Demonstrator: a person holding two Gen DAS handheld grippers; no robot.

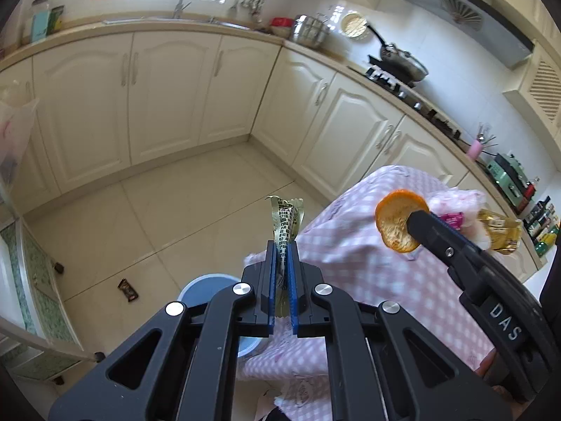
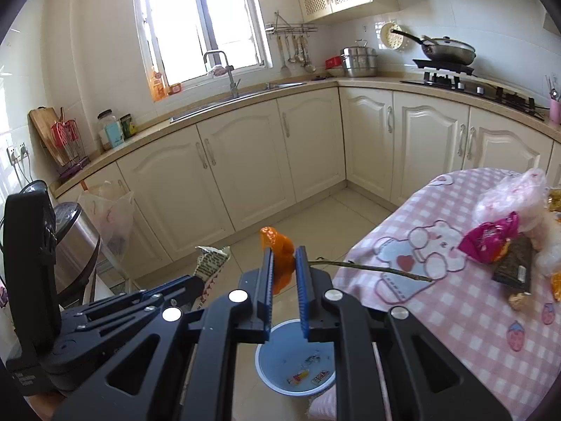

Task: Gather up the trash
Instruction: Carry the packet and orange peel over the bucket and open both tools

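Carry step: left gripper (image 1: 281,256) clamps wrapper (image 1: 285,222); right gripper (image 2: 284,263) clamps peel (image 2: 278,256); next, judged: position both over bin (image 2: 280,358), release.

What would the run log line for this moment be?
left gripper: shut on wrapper | right gripper: shut on orange peel | blue bin: below

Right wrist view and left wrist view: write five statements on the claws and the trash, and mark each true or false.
1. The right claw grips an orange peel. True.
2. The left claw is empty. False: it pinches a printed wrapper.
3. The blue bin holds some wrappers. True.
4. The floor is bare of trash. False: a dark wrapper lies there.
5. The pink checked cloth is cleared. False: a magenta packet remains.
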